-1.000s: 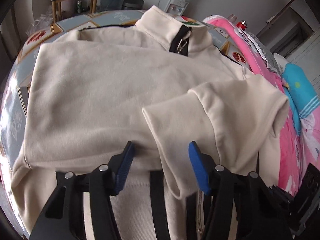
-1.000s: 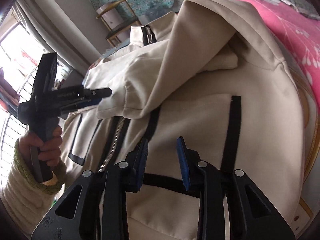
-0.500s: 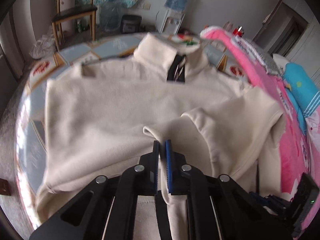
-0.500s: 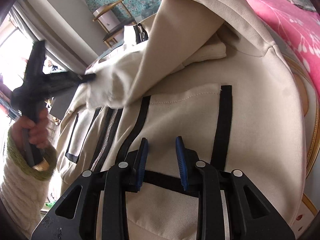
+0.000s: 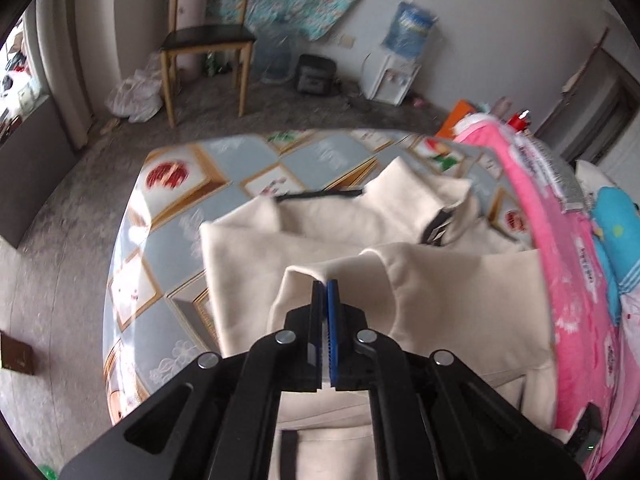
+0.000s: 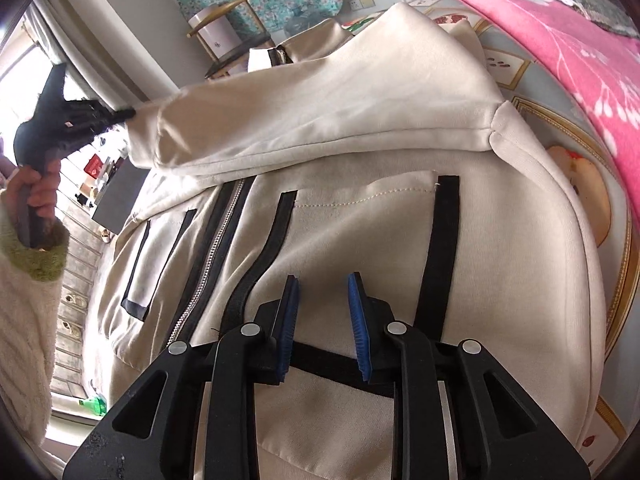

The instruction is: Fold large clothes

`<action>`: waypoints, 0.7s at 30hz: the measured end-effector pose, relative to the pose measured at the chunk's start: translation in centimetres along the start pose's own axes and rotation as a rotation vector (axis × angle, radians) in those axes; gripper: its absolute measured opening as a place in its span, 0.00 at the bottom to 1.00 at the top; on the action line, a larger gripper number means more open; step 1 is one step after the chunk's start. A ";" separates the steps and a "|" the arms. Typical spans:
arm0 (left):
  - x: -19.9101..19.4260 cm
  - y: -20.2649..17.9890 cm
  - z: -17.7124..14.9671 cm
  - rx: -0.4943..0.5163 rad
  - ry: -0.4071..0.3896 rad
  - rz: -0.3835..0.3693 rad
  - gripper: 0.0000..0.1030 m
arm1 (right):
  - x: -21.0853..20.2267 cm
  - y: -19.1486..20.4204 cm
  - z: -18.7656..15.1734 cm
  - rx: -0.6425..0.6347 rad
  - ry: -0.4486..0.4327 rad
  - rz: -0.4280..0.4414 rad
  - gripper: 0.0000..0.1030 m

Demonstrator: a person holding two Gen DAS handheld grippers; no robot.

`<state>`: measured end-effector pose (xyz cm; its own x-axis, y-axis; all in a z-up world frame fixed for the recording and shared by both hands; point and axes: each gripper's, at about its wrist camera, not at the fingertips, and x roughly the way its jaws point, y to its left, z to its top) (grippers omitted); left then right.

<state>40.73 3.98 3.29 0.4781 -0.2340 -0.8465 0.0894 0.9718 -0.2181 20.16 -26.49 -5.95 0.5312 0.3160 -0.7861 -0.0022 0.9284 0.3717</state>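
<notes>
Cream jacket [image 6: 360, 240] spread front-up on the patterned table [image 5: 168, 216], zip facing the camera. Left gripper [image 5: 326, 292] clenched on the cuff of one sleeve [image 6: 320, 112] — lifted and drawn across the chest, presumably to fold it inward. Right gripper [image 6: 324, 304] low over the hem, jaws part-way apart and just been closing, nothing pinched between them — likely steadying the body.

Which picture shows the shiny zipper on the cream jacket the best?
The right wrist view. There the long silver zipper runs in plain sight down the front of the cream fleece jacket, between black trim strips. The left wrist view shows only the black zipper top at the collar; a lifted sleeve hides the rest.
</notes>
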 end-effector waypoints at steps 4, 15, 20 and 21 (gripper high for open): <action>3.0 1.8 -1.4 -0.024 0.059 0.061 0.02 | 0.2 0.4 0.5 -0.008 0.002 -0.009 0.23; 3.4 3.9 -3.1 -0.060 0.079 -0.004 0.26 | 0.4 0.6 0.6 -0.006 0.007 -0.017 0.23; 4.6 3.2 -4.3 -0.036 0.134 -0.009 0.28 | 0.5 0.8 0.6 -0.011 0.008 -0.024 0.24; 4.9 3.1 -4.5 -0.031 0.137 0.000 0.28 | 0.5 0.8 0.6 -0.009 0.009 -0.023 0.25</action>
<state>39.44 5.68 -3.68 0.3539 -0.2378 -0.9045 0.0613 0.9710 -0.2313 20.92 -25.71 -5.74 0.5232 0.2961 -0.7991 0.0025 0.9372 0.3489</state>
